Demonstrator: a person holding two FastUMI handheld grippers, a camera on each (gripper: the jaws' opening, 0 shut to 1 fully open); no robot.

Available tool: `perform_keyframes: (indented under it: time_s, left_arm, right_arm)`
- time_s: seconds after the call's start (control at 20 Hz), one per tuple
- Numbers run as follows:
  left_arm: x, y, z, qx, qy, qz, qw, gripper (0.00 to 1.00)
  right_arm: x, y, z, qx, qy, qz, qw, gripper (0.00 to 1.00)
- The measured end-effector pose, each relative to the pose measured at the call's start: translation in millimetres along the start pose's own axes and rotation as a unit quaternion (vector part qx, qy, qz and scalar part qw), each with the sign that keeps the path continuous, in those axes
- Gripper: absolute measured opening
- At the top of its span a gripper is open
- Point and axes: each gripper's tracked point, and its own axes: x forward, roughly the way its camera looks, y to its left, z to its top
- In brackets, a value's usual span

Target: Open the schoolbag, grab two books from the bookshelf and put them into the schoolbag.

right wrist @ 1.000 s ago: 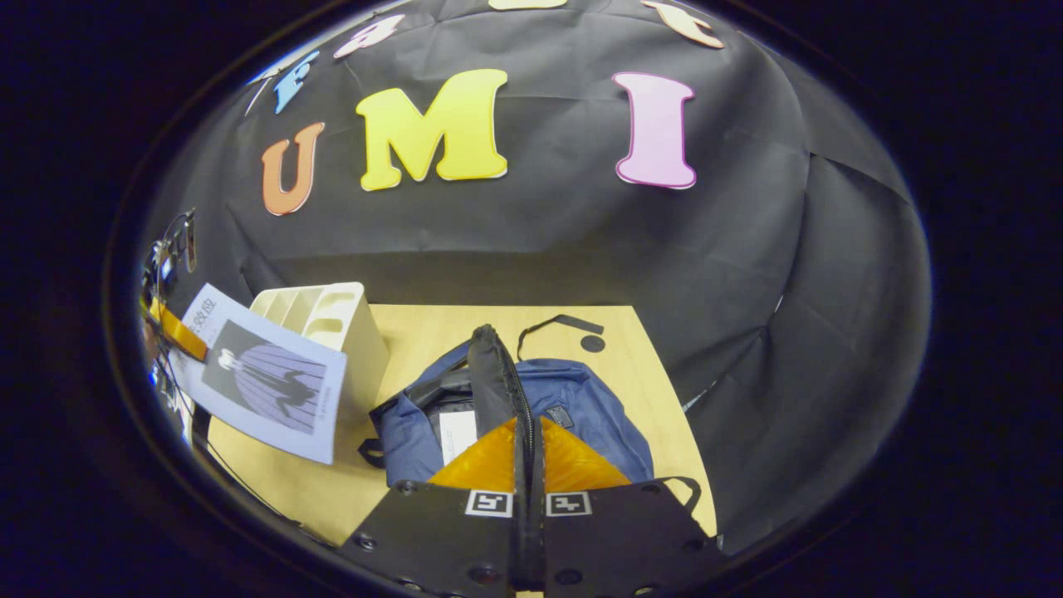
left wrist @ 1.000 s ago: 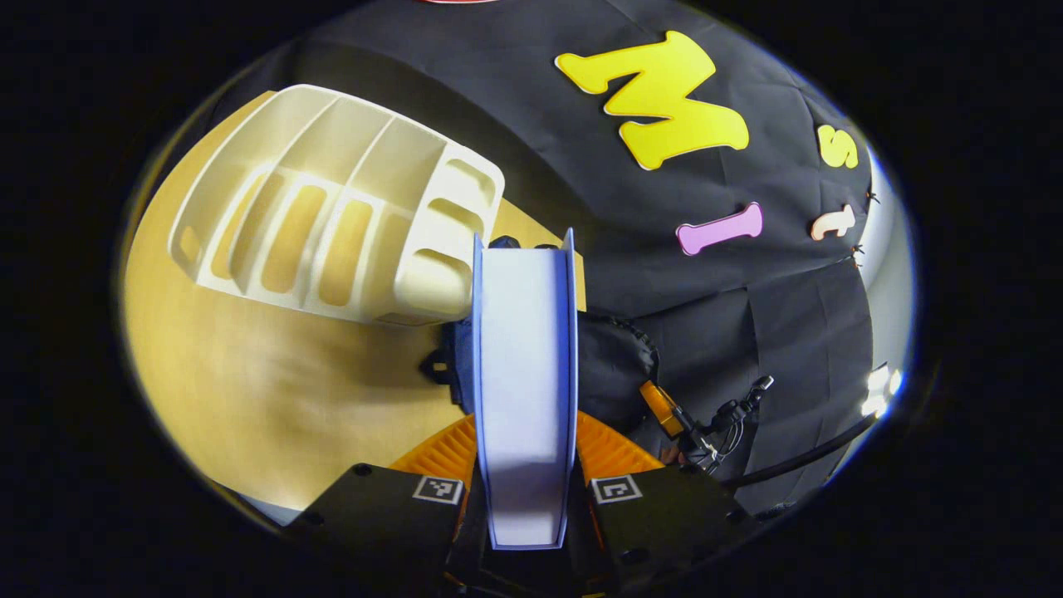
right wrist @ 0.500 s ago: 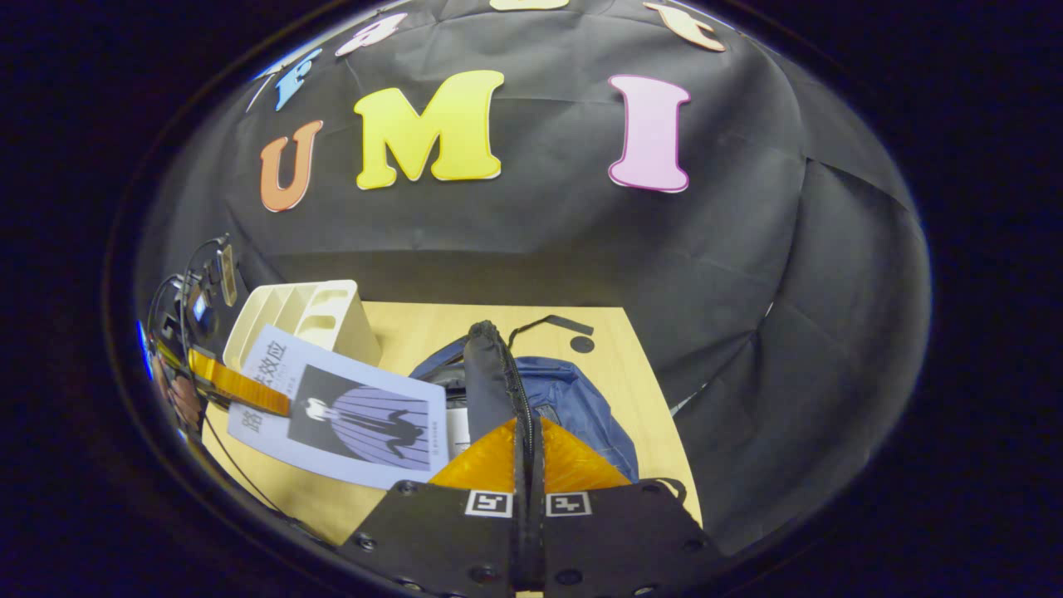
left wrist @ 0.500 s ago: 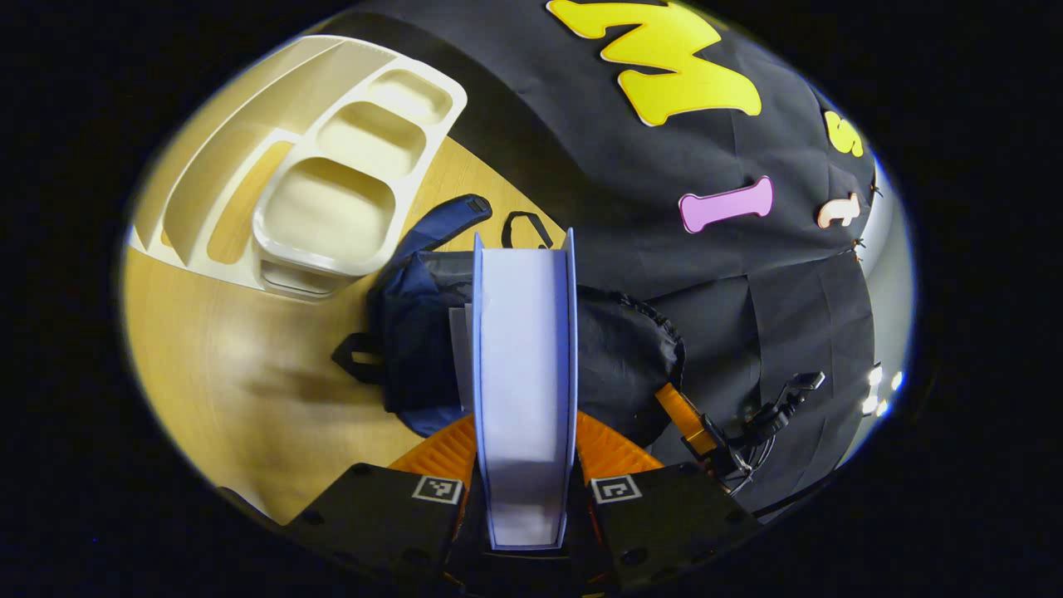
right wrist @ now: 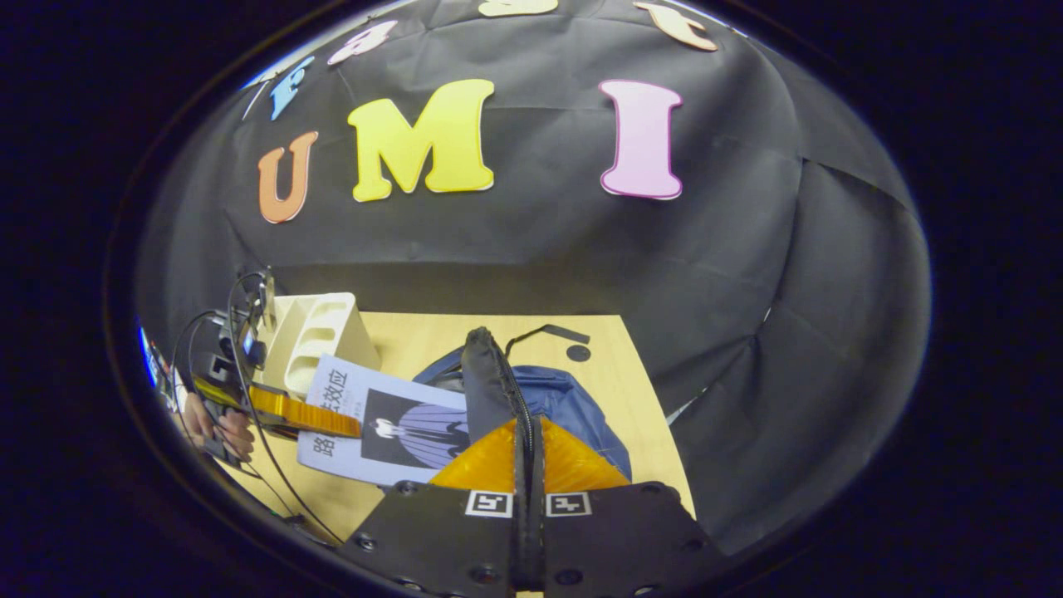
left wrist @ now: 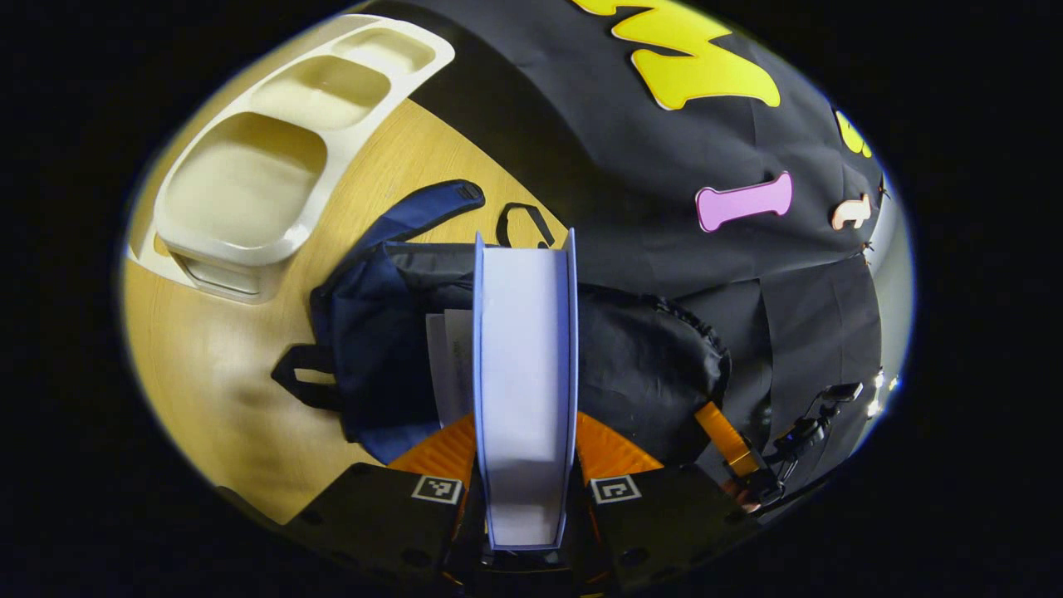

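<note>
The left gripper (left wrist: 525, 453) pinches a book (left wrist: 523, 374) between its two orange fingers, one on each side. In the left gripper view the book shows edge-on, so its cover is hidden and its white pages run long and straight away from the camera, between thin pale blue covers. In the right gripper view the cover of the book (right wrist: 390, 423) faces up, pale with a dark figure on it, and its far corner is cut off behind the bag's flap. The schoolbag (left wrist: 390, 332) lies on the wooden table (left wrist: 208, 390), near the far edge by the black wall. It is soft blue and black cloth, and its mouth is open, with a white paper (left wrist: 448, 365) peeking out inside. What else is inside is too dark to see. The book hangs over the open mouth, long side pointing to the far edge. The right gripper (right wrist: 528, 453) is pressed shut on the black zipper flap (right wrist: 486, 378) and holds it up. The bookshelf (left wrist: 266, 158) is smooth cream plastic with round-cornered slots, and it stands at the table's left side. A hand (right wrist: 220, 428) holds the left gripper, partly cut off.
</note>
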Motion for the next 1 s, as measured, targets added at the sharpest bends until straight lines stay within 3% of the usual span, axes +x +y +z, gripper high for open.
perform_keyframes:
  time_s: [0.2, 1.0]
  left_arm:
    - [19, -9, -3, 0.001, 0.001, -0.014, 1.000, 0.41]
    - [119, -24, -16, -0.091, 0.013, -0.080, 0.993, 0.42]
  right_arm:
    - [-5, 1, 15, -0.004, -0.011, 0.005, 1.000, 0.00]
    - [3, 21, 30, -0.038, -0.013, 0.017, 0.999, 0.00]
